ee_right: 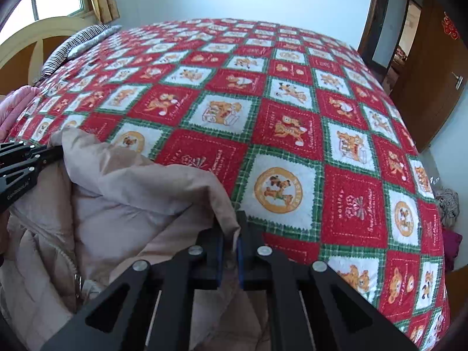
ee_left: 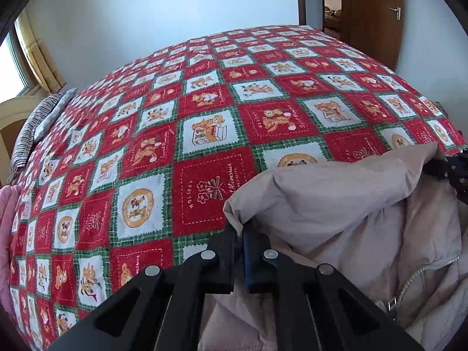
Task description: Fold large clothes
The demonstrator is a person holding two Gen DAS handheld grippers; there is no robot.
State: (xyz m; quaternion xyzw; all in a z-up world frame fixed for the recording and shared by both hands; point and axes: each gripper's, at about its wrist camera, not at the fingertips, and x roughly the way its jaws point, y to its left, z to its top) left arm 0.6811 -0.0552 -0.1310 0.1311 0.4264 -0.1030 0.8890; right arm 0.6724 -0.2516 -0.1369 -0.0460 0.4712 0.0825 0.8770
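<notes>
A beige padded jacket point(ee_left: 336, 204) with a zipper point(ee_left: 415, 275) is held up over the near side of the bed. My left gripper point(ee_left: 240, 231) is shut on its left edge. My right gripper point(ee_right: 231, 231) is shut on the jacket's point(ee_right: 131, 193) right edge. The fabric sags between the two grippers. The right gripper shows at the right edge of the left wrist view point(ee_left: 456, 172); the left gripper shows at the left edge of the right wrist view point(ee_right: 26, 158).
A red, white and green patchwork blanket point(ee_left: 204, 122) covers the bed point(ee_right: 292, 117). A striped pillow point(ee_right: 73, 46) lies at the headboard end. A pink garment point(ee_left: 5, 222) lies at the bed's left edge. A wooden door point(ee_right: 433, 82) stands on the right.
</notes>
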